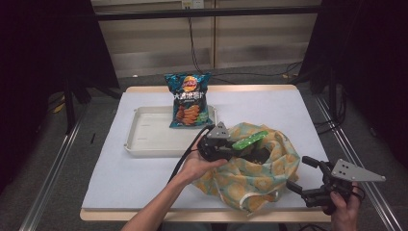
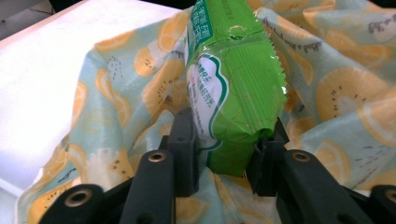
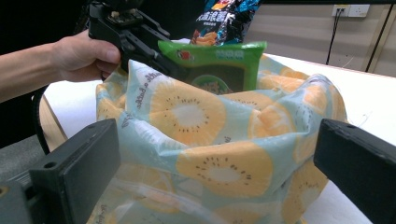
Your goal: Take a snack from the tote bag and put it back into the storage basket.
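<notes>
A green snack packet [image 1: 250, 140] [image 2: 233, 93] [image 3: 215, 65] is pinched at its lower end by my left gripper [image 1: 239, 147] [image 2: 229, 140], which is shut on it. The packet stands in the open mouth of a fabric bag [image 1: 250, 180] [image 2: 345, 93] [image 3: 210, 140] printed with orange fruit slices. The bag slumps on the table's front right part. My right gripper [image 1: 303, 174] [image 3: 217, 170] waits at the bag's front right corner, open wide with nothing between its pads, facing the bag's side.
A white tray [image 1: 144, 139] lies at the middle left of the white table [image 1: 120, 183]. A blue chips bag [image 1: 188, 98] [image 3: 224, 16] leans upright at the tray's far right corner. Cables run on the floor behind the table.
</notes>
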The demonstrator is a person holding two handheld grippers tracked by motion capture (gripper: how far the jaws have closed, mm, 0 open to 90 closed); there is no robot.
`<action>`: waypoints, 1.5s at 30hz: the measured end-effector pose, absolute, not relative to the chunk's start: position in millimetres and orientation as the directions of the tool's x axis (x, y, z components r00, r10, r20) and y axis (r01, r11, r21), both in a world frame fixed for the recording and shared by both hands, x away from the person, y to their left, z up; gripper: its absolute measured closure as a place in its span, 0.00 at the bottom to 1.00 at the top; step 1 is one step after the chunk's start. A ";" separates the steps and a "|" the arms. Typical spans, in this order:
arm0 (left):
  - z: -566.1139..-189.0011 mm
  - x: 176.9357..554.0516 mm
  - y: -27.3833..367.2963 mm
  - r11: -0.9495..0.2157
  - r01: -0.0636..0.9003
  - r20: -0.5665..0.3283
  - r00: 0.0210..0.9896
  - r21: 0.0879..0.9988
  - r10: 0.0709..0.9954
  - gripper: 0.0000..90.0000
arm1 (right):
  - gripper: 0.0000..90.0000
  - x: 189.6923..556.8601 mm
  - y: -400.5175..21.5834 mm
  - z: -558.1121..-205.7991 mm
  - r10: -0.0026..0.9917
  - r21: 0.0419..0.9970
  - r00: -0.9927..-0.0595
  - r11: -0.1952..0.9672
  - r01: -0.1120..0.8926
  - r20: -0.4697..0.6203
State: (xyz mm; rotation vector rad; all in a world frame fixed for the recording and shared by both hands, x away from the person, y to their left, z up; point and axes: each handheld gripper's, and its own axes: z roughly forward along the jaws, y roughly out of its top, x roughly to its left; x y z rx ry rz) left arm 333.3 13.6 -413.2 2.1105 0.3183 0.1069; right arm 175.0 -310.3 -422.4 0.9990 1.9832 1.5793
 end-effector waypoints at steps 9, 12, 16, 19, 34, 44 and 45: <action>-396.0 336.5 34.2 -0.404 0.205 -0.100 0.959 0.892 0.266 0.79 | 0.00 178.2 -309.9 -421.8 0.752 0.956 -0.647 0.086 0.280 0.122; -391.7 337.3 39.5 -0.380 0.209 -0.111 0.958 0.901 0.263 0.79 | 0.00 178.7 -310.2 -421.8 0.755 0.955 -0.644 0.082 0.286 0.128; -383.1 336.8 44.4 -0.355 0.202 -0.112 0.960 0.913 0.257 0.80 | 0.00 178.6 -310.7 -422.9 0.760 0.955 -0.637 0.076 0.287 0.131; -377.6 335.1 45.9 -0.338 0.197 -0.118 0.963 0.920 0.241 0.81 | 0.00 176.5 -311.2 -422.3 0.758 0.956 -0.641 0.082 0.281 0.123; -347.1 327.0 60.4 -0.287 0.137 -0.082 0.977 0.948 0.198 0.81 | 0.00 176.5 -312.1 -423.2 0.748 0.954 -0.653 0.095 0.283 0.120; -336.5 328.7 78.8 -0.228 0.161 -0.110 0.969 0.960 0.223 0.81 | 0.00 177.3 -311.6 -423.8 0.748 0.954 -0.654 0.100 0.283 0.116; -334.6 328.5 79.7 -0.227 0.159 -0.108 0.969 0.961 0.224 0.81 | 0.00 177.3 -311.6 -423.9 0.746 0.954 -0.656 0.102 0.282 0.114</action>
